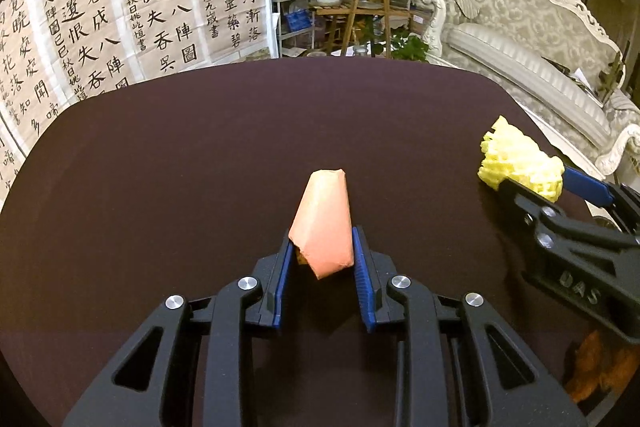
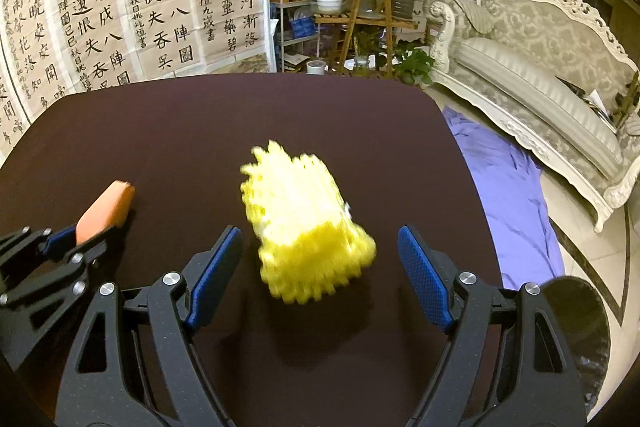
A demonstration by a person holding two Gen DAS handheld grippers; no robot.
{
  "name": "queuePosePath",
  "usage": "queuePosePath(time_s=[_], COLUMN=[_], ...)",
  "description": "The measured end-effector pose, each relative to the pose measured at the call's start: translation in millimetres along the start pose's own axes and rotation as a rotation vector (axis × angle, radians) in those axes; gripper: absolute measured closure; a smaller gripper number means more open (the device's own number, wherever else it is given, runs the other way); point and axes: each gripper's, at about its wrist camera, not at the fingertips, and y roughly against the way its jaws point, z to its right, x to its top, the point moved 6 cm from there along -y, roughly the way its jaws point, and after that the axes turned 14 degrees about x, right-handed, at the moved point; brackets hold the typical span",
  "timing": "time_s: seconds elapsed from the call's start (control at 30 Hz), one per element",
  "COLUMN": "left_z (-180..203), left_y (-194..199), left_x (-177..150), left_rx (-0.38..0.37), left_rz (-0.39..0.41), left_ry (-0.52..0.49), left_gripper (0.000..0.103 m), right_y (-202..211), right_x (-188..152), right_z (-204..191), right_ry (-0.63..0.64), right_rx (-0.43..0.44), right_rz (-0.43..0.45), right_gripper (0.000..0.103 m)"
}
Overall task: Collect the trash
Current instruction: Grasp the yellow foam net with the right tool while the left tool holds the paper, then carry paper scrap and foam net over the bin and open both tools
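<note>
My left gripper (image 1: 321, 247) is shut on an orange crumpled paper wrapper (image 1: 325, 219) and holds it over the dark brown table (image 1: 200, 167). The wrapper also shows in the right wrist view (image 2: 106, 209), at the left, in the left gripper (image 2: 76, 235). My right gripper (image 2: 320, 247) is wide open. A yellow foam net (image 2: 304, 223) lies blurred between its fingers, touching neither pad. In the left wrist view the net (image 1: 520, 163) sits at the tips of the right gripper (image 1: 548, 183), at the table's right side.
A dark round bin rim (image 2: 576, 331) shows at the lower right, off the table edge. A purple cloth (image 2: 504, 195) lies on the floor to the right. A white sofa (image 2: 540, 75), plant stands (image 2: 360, 7) and calligraphy sheets (image 2: 120, 7) stand behind the table.
</note>
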Motion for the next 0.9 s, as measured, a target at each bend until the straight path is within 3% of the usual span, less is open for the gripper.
queuePosePath(time_s=[0.13,0.2,0.37,0.9], left_z=[2,2,3,22], left_y=[1,2,3,34], left_x=[0,0,0,-15], left_rx=[-0.005,-0.008,-0.010,-0.061], left_rz=[0.005,0.007,0.014,0.054], left_ry=[-0.004,-0.004,-0.003,-0.040], left_gripper=[0.075,0.075,0.075,0.075], right_y=[-7,-9,-5,55], right_x=[4,2,-5,-48], right_z=[-2,-4,-7,-6], right_ry=[0.000,0.001,-0.005,-0.049], right_rx=[-0.010,-0.003,0.013,0.008], right_rz=[-0.012,-0.025,-0.029,0.025], right_gripper=[0.027,0.043,0.052,0.054])
